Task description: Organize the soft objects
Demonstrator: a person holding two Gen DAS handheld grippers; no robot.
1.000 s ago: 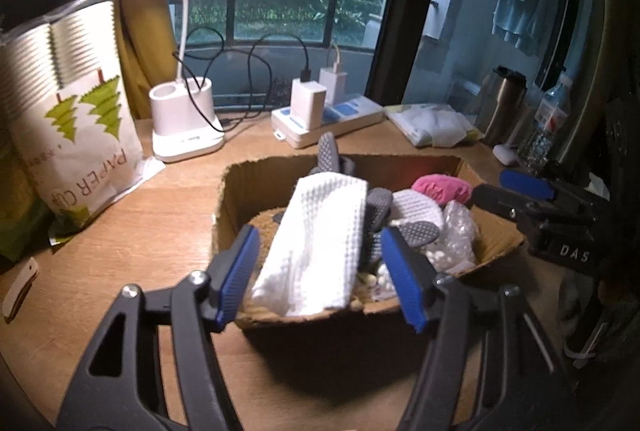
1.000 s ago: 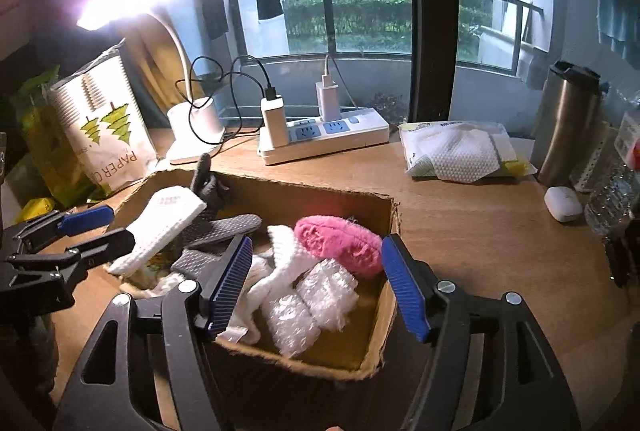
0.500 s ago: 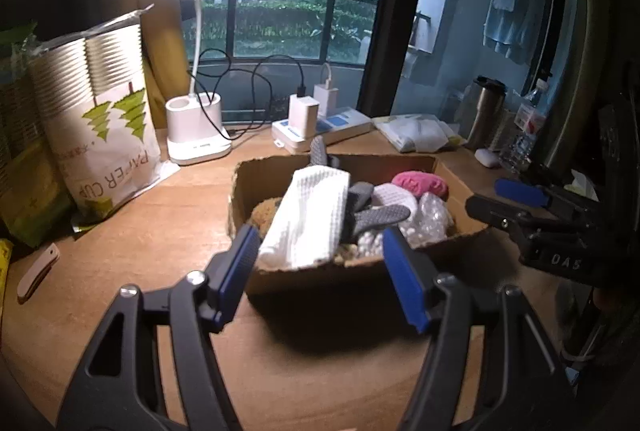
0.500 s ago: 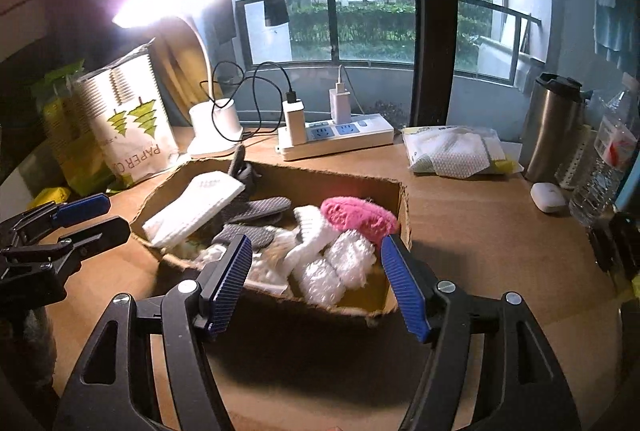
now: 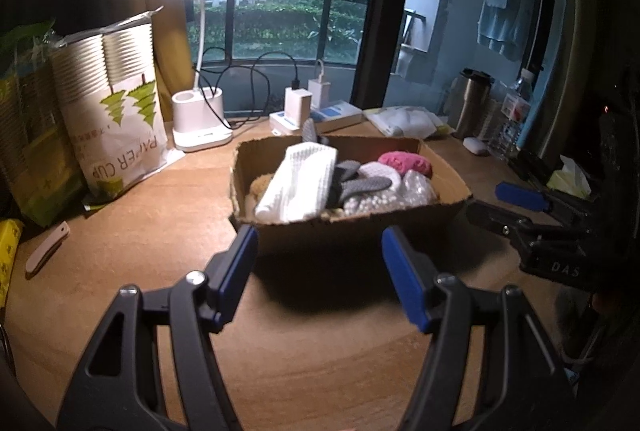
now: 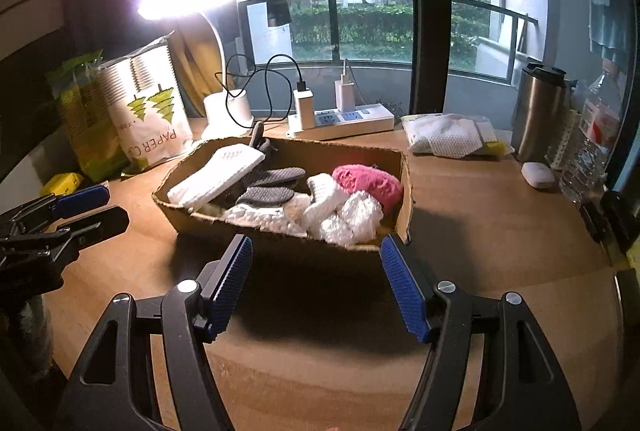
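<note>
Both our hand-held grippers have backed away from the cardboard box (image 5: 344,227), left (image 5: 320,279) and right (image 6: 316,287) each spread wide, holding nothing. We see the soft things (white cloth (image 5: 298,183), pink puff (image 6: 368,183)) inside the box on the table (image 5: 168,215).

both are hovering level and empty. the left hand-held gripper (image 5: 320,271) is holding its blue-padded jaws spread wide; the right hand-held gripper (image 6: 316,283) is gaping equally wide, just beside it.
</note>
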